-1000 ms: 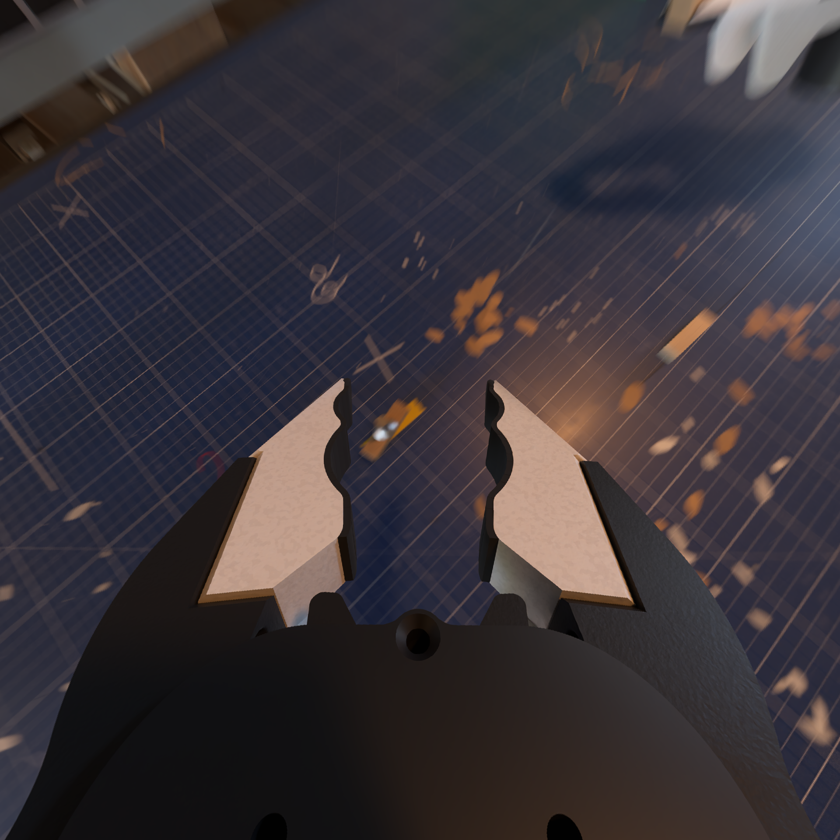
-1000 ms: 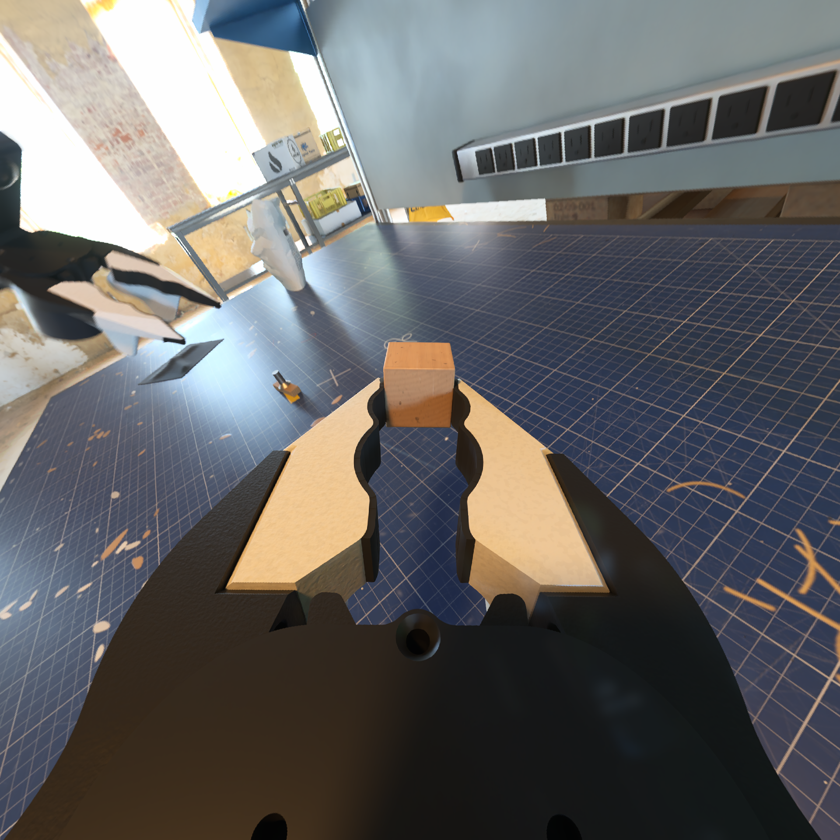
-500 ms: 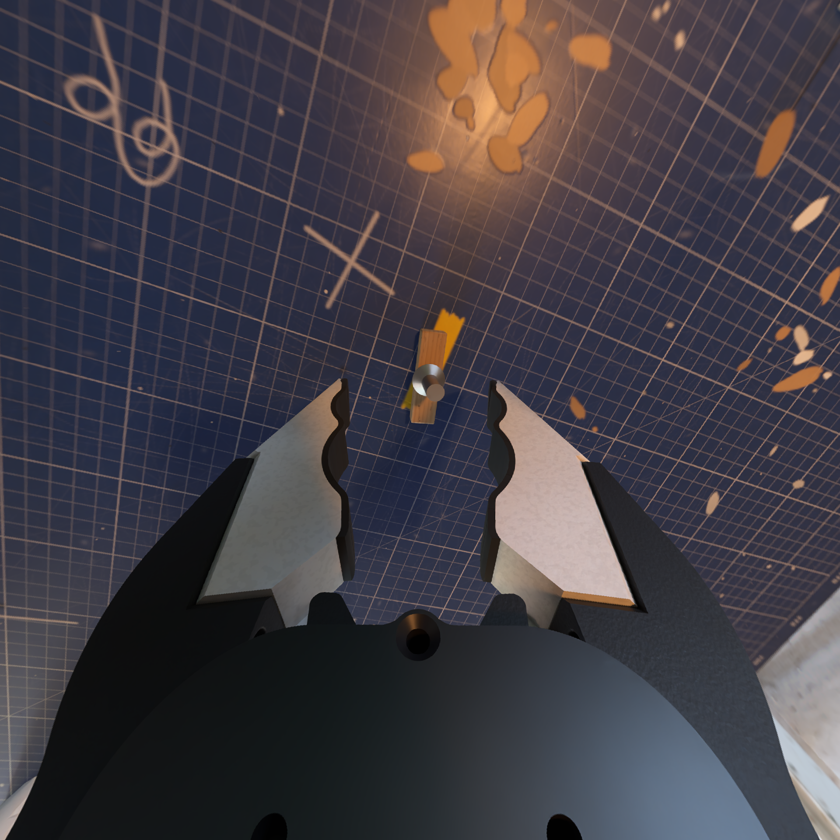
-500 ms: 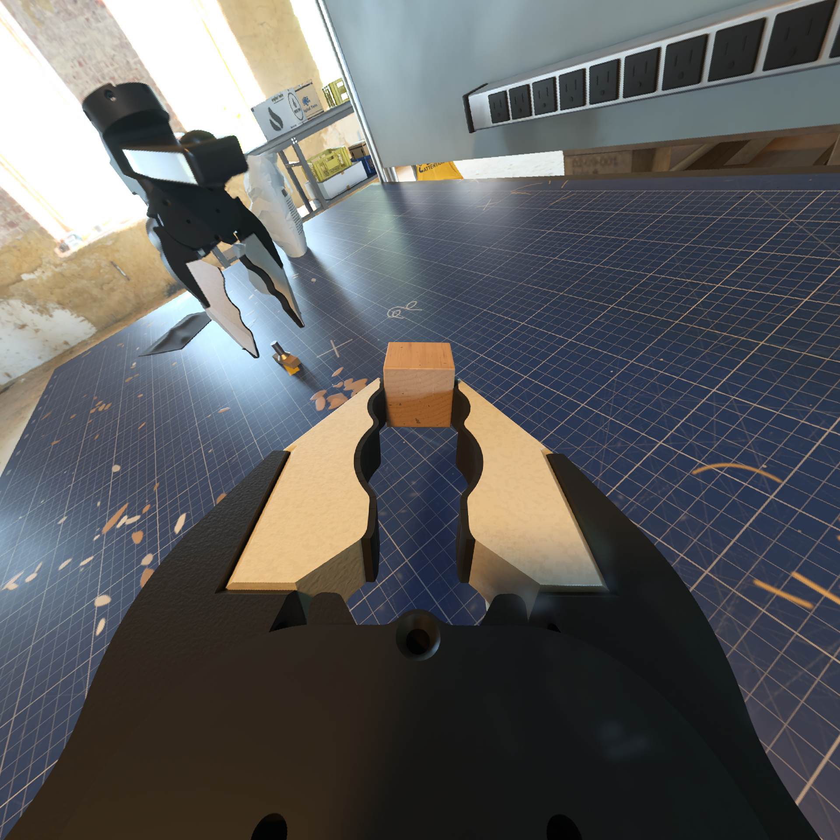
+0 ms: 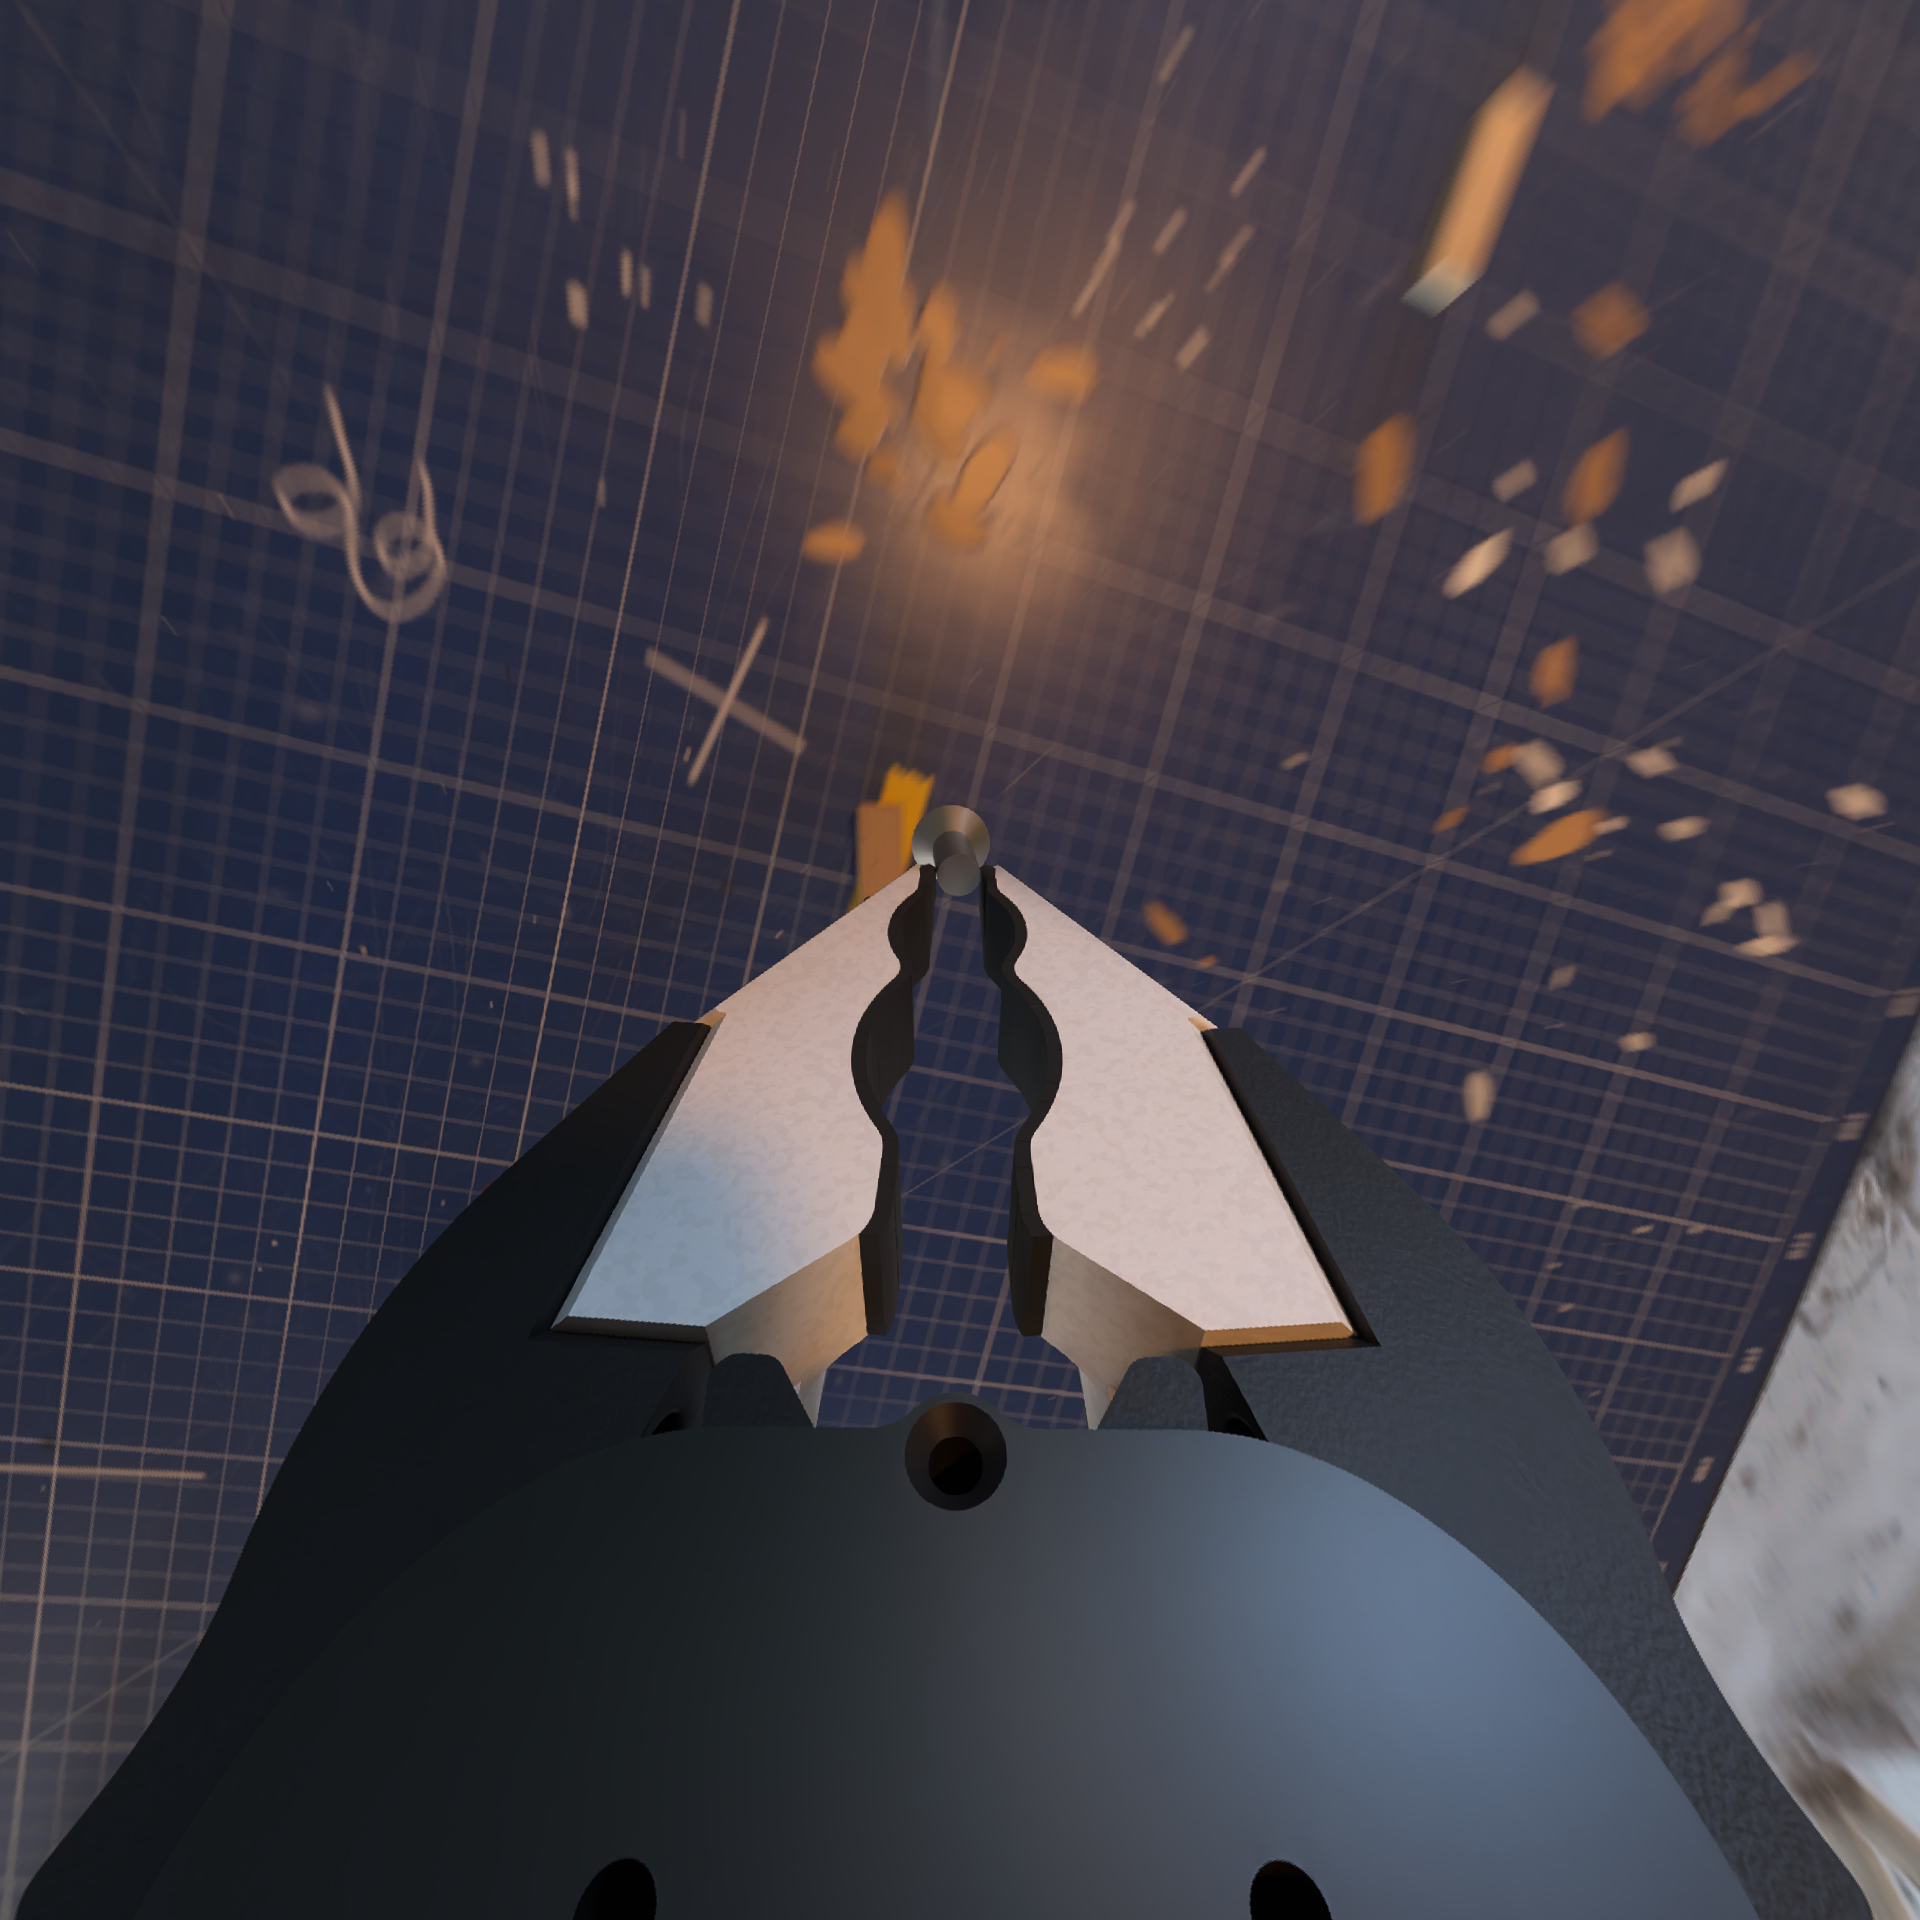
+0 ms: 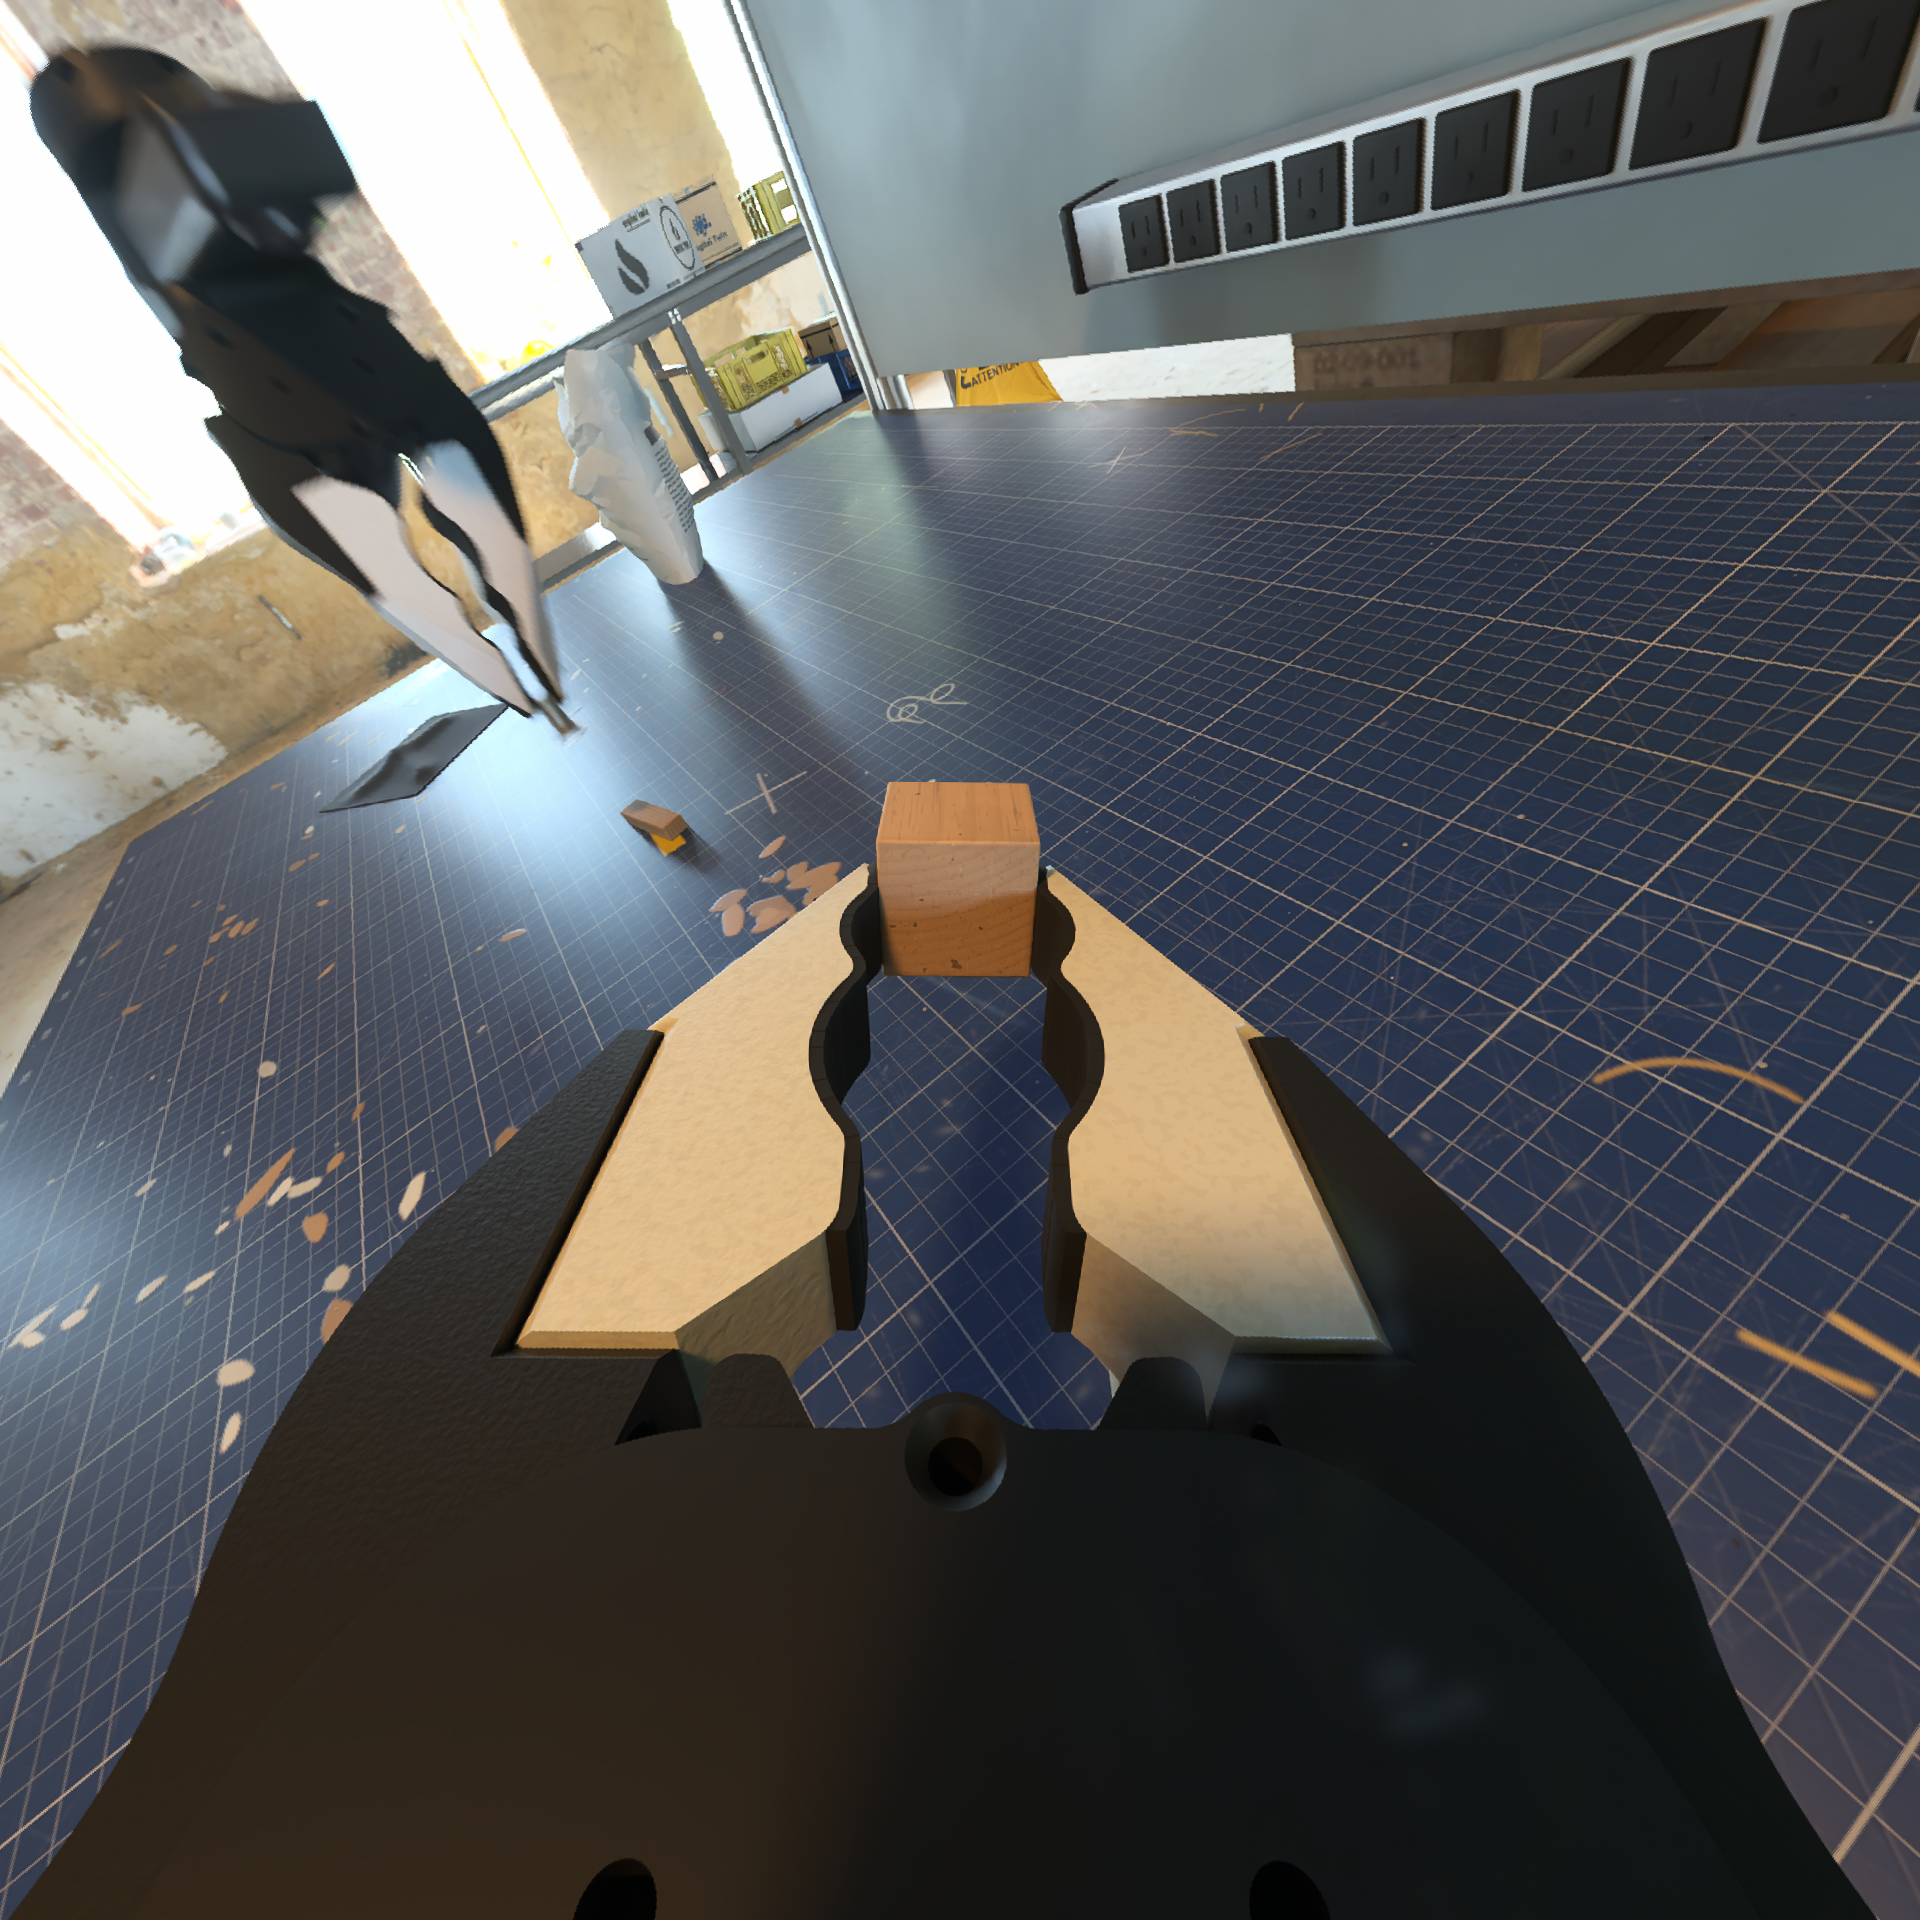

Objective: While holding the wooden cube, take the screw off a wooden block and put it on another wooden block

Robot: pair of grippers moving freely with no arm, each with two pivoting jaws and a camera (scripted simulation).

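Now, in the left wrist view, the left tongs (image 5: 954, 871) are almost closed, pinching the silver screw (image 5: 950, 844) by its thin stem right at the tips. The screw's round flat head points down toward the blue surface (image 5: 312, 1039). Just beside the screw sits the small wooden block (image 5: 878, 836) it belongs to. Up and to the right of that block lies another wooden block (image 5: 1481, 187), long, pale and blurry, well apart. The screw must go that way, I think.

In the right wrist view, the right tongs (image 6: 956, 914) squeeze the wooden cube (image 6: 956, 878), light brown with neat square sides. The small block lies to the cube's left.
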